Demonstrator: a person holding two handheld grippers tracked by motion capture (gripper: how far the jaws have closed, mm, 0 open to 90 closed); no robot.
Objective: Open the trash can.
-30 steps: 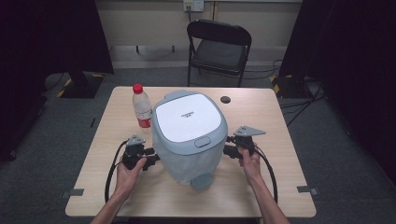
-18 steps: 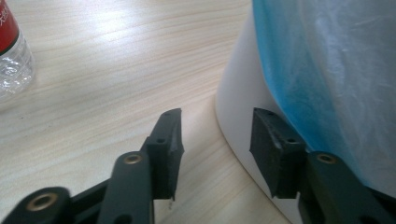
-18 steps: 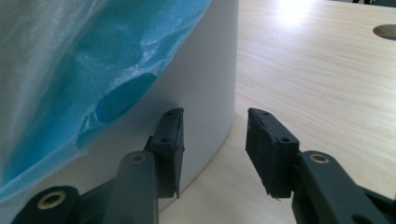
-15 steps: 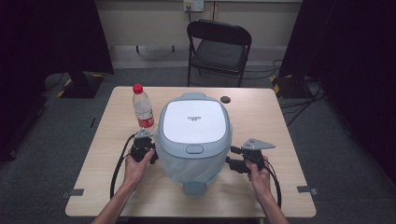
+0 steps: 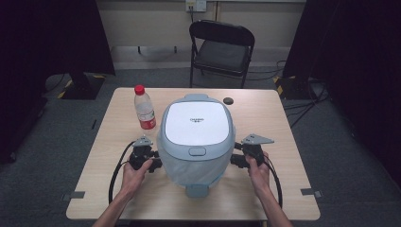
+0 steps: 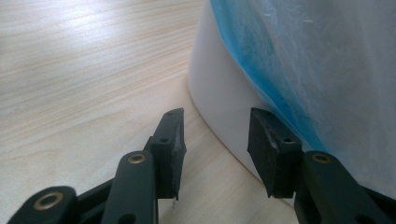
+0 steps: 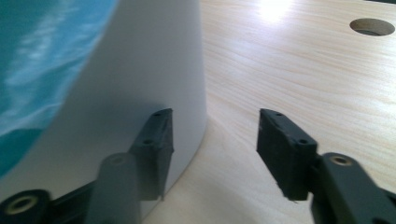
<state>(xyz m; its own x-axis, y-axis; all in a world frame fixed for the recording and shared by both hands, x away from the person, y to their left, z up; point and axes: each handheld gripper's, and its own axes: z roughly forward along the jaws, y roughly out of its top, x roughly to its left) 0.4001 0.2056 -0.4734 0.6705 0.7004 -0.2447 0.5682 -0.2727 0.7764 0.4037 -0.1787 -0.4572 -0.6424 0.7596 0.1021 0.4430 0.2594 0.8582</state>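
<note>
A pale blue-grey pedal bin (image 5: 196, 127) with a white lid stands in the middle of the wooden table (image 5: 283, 189), a clear blue-tinted liner bag hanging over its front. My left gripper (image 5: 156, 163) is low at the bin's left side. Its jaws have just been closing, and in the left gripper view the gripper (image 6: 217, 140) stands open with the bin's white wall (image 6: 219, 93) just beyond the tips and the bag (image 6: 327, 70) by the right pad. My right gripper (image 5: 235, 153) is at the bin's right side. Its jaws, too, have just been closing. It (image 7: 212, 140) is open, its left pad beside the bin wall (image 7: 154, 70).
A clear water bottle (image 5: 144, 111) with a red cap and label stands just left of the bin at the back. A round cable hole (image 5: 229, 100) sits in the table behind the bin. A black folding chair (image 5: 222, 45) stands beyond the far edge. The bin's pedal (image 5: 196, 190) points at me.
The bin has shifted a little toward me and stands squarer. My right gripper dipped along the bin's right side and came back up; the left gripper has hardly moved.
</note>
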